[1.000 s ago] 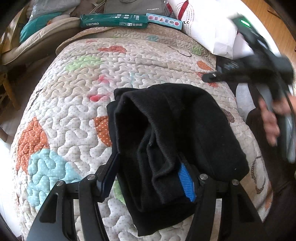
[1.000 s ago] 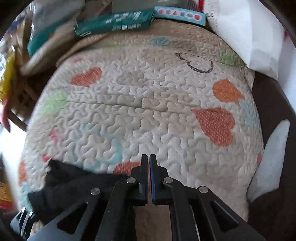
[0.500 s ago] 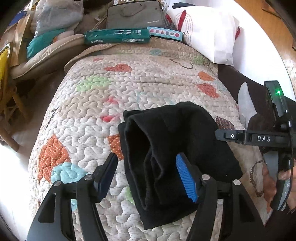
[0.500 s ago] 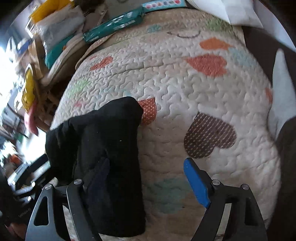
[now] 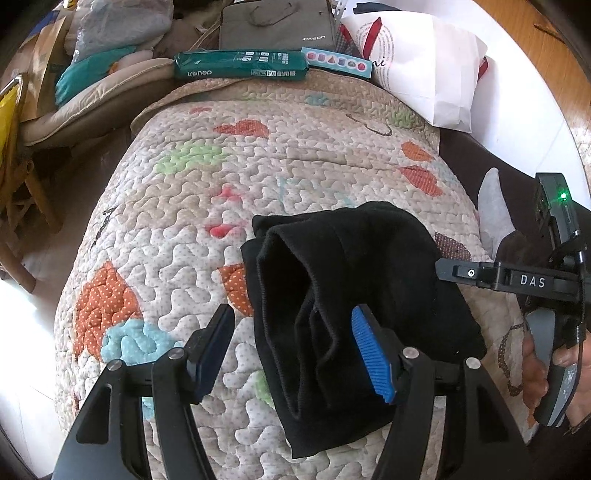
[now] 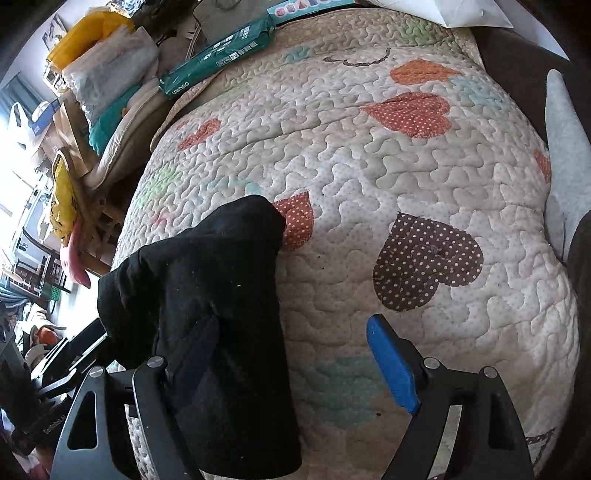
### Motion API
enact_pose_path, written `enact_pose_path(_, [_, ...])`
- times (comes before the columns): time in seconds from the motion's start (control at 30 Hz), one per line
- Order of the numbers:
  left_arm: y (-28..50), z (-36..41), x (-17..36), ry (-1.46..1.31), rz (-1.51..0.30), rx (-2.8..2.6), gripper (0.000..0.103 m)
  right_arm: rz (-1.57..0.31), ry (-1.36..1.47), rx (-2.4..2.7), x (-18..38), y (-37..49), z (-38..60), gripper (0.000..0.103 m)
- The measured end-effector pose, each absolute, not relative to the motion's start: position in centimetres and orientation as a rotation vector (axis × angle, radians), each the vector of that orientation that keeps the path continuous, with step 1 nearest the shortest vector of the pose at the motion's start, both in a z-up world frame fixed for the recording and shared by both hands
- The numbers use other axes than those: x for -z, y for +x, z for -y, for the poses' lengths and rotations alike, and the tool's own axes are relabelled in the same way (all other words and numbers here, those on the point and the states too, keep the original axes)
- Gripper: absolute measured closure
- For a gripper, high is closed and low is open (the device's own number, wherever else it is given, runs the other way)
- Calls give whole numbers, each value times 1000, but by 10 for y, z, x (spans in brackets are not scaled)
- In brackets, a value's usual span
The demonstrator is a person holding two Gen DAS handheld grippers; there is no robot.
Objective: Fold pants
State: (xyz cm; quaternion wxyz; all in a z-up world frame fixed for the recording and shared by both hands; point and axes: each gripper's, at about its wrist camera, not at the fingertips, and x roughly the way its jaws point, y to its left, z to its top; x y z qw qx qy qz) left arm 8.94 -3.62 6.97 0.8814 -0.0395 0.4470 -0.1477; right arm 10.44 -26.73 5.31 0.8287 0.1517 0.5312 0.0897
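The black pants [image 5: 354, 295] lie folded in a compact bundle on the quilted heart-pattern bedspread [image 5: 229, 192]. My left gripper [image 5: 295, 350] is open and empty, hovering just above the bundle's near left part, its blue pad over the cloth. In the right wrist view the pants [image 6: 221, 314] lie at lower left. My right gripper [image 6: 295, 362] is open and empty, its left finger over the bundle's right edge. The right gripper's body [image 5: 546, 288] shows at the right edge of the left wrist view, held by a hand.
A green paper pack [image 5: 240, 68], a blue box [image 5: 336, 64], a grey bag [image 5: 277, 22] and a white paper bag [image 5: 424, 74] line the far edge of the bed. Cushions and bags [image 6: 103, 92] pile up at far left. A dark sofa edge [image 5: 509, 173] runs along the right.
Both grippers have let go of the pants and opened. The left gripper has drawn back and up from the bundle. The right gripper has swung to the bundle's right side.
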Motion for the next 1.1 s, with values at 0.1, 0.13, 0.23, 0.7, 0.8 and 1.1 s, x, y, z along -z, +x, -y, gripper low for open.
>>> enact_pose_path(0.1, [90,37,-68,-77,-937,305,38,-1125,321,-190,-53,105,267,17])
enact_pose_path(0.13, [91,37,-68,-76,-939,305,38,-1124,322,-190,-53,104,267,17])
enact_pose_path(0.23, [91,37,-67,-75,-945,301,38,-1120,330,-192,-53,104,267,17])
enact_pose_path(0.7, [92,35,-65,-78,-954,298,38,-1097,364,-218,-55,103,265,17])
enact_pose_path(0.8, [92,35,-65,-79,-955,298,38,-1097,357,-228,-55,103,261,17])
enact_pose_path(1.1, [95,32,-61,-114,-980,301,37,-1106,360,-230,-50,105,260,16])
